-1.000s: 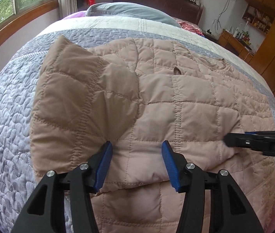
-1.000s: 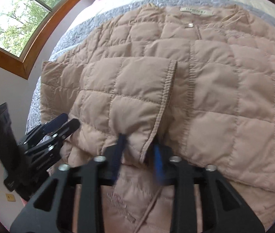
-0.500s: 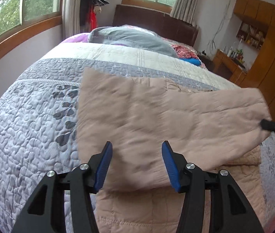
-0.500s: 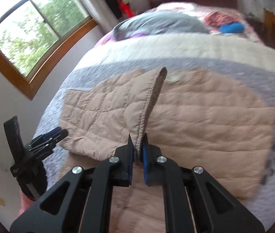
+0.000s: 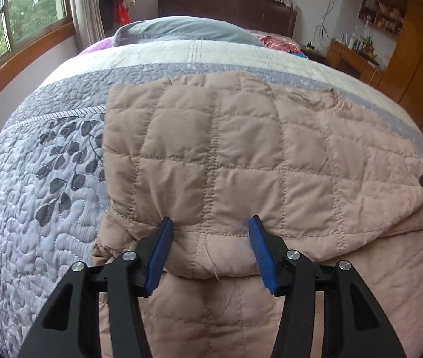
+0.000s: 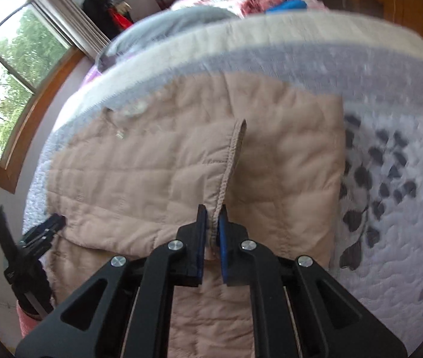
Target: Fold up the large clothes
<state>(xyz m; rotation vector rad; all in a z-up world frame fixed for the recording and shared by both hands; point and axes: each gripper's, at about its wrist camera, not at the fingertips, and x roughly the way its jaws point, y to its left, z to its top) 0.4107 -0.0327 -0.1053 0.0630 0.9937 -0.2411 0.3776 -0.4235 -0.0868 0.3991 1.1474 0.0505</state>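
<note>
On the grey quilted bedspread [image 5: 47,208] lies the beige quilted jacket [image 5: 226,155], partly folded over itself. My right gripper [image 6: 211,226] clenches its stitched hem edge. My left gripper [image 5: 208,247] grasps a bunched fold of it.

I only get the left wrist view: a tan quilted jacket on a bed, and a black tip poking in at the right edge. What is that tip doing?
Observer: That tip is the right tongs. Their own camera shows them pinched shut on the stitched hem of the jacket.
Operator: Is that hem lying flat?
Observer: No. It stands up on edge, a raised ridge running away from the tongs.
Operator: What lies past the jacket on that side?
Observer: Bare quilt with a dark leaf print, close beside the jacket's edge.
</note>
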